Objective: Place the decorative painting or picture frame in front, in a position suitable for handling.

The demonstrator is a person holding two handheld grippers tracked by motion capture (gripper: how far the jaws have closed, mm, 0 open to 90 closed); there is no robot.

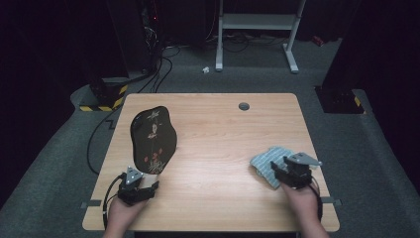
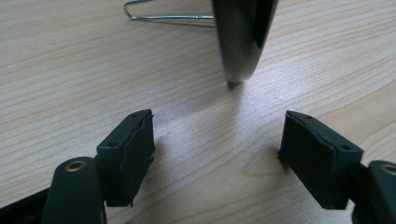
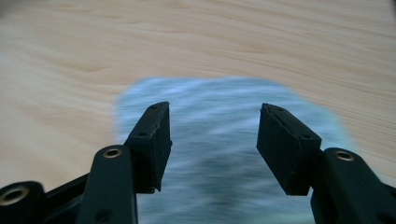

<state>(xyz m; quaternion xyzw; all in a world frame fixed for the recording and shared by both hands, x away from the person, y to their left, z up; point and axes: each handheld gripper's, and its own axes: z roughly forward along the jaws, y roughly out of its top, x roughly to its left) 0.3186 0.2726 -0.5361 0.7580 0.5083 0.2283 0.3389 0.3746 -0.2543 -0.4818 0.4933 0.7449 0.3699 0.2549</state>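
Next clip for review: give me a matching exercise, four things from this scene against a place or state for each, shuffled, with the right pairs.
Things:
1. black plate
2. blue-grey cloth
3. left gripper
4. wire stand

Places or states:
A. lies on the table's right side, under the right gripper
B. jaws open, nothing between them
C. stands upright on edge at the table's left
D. thin metal, behind the plate

Pairs: 1-C, 2-A, 3-B, 4-D

Wooden table [image 1: 213, 148]: black decorated plate [image 1: 153, 140] propped upright left, blue cloth [image 1: 268, 162] right.
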